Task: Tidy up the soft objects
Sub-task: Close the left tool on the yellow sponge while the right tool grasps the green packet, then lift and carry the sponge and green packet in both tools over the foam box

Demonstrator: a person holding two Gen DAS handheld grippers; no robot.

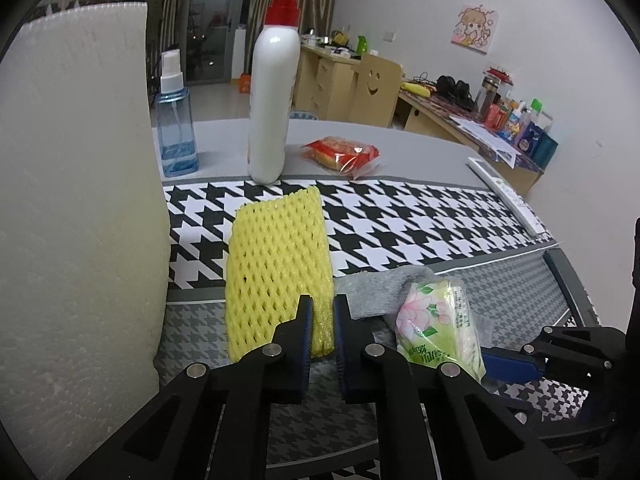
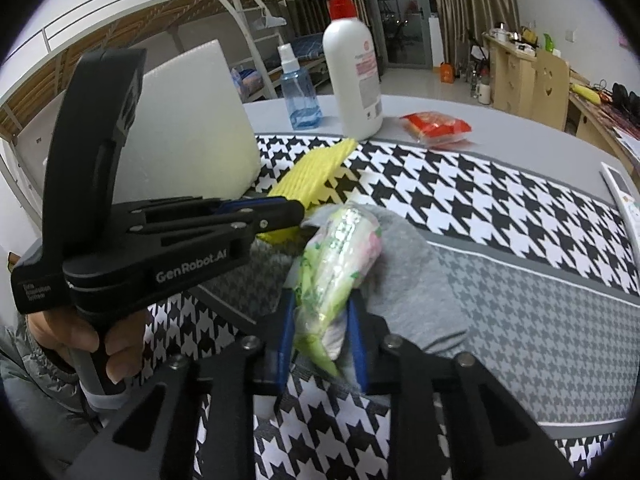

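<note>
My left gripper (image 1: 322, 312) is shut on the near corner of a yellow foam net sleeve (image 1: 276, 264) that lies on the houndstooth mat; the sleeve also shows in the right wrist view (image 2: 316, 172). My right gripper (image 2: 320, 312) is shut on a green floral tissue pack (image 2: 340, 256) and holds it over a grey sock (image 2: 404, 272). In the left wrist view the tissue pack (image 1: 436, 328) sits on the grey sock (image 1: 380, 292), just right of my left gripper. A red snack packet (image 1: 342, 152) lies further back.
A big white foam block (image 1: 76, 200) stands at the left. A white pump bottle (image 1: 274, 104) and a blue spray bottle (image 1: 176, 128) stand behind the mat. A white remote (image 1: 508, 196) lies at the table's right edge.
</note>
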